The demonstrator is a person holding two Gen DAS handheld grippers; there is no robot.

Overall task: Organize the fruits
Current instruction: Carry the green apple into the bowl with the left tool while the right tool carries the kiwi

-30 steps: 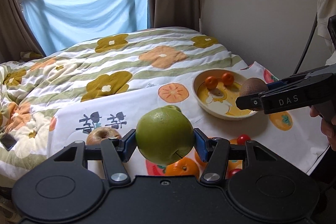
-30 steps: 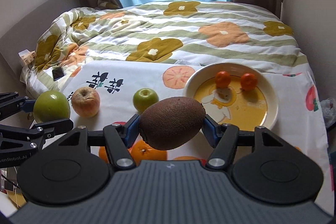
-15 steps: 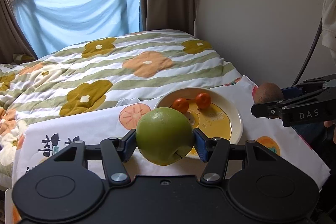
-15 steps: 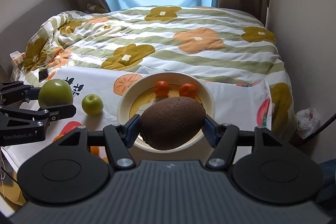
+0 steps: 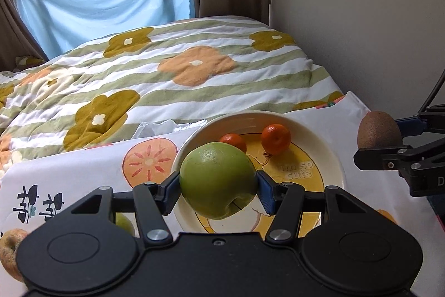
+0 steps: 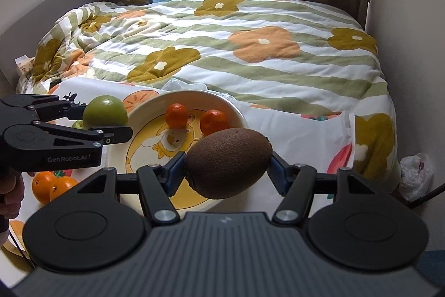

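Observation:
My left gripper [image 5: 218,184] is shut on a large green apple [image 5: 218,180] and holds it above the left part of the cream bowl [image 5: 331,152]. The bowl holds two small tangerines [image 5: 276,139]. My right gripper [image 6: 228,167] is shut on a brown kiwi [image 6: 228,166], held above the bowl's near right rim [image 6: 236,110]. The kiwi also shows in the left wrist view [image 5: 378,133], to the right of the bowl. The green apple shows in the right wrist view [image 6: 105,112], at the bowl's left edge.
A fruit-print cloth [image 5: 83,171] covers the table in front of a flowered quilt [image 5: 194,66]. A small green apple [image 5: 123,223] and a reddish apple [image 5: 9,249] lie at the left. Two oranges [image 6: 51,185] lie near the left hand. A wall stands at the right.
Both grippers have moved with their fruit toward the bowl. The green apple now hangs over the bowl's left part and the kiwi over its near right rim.

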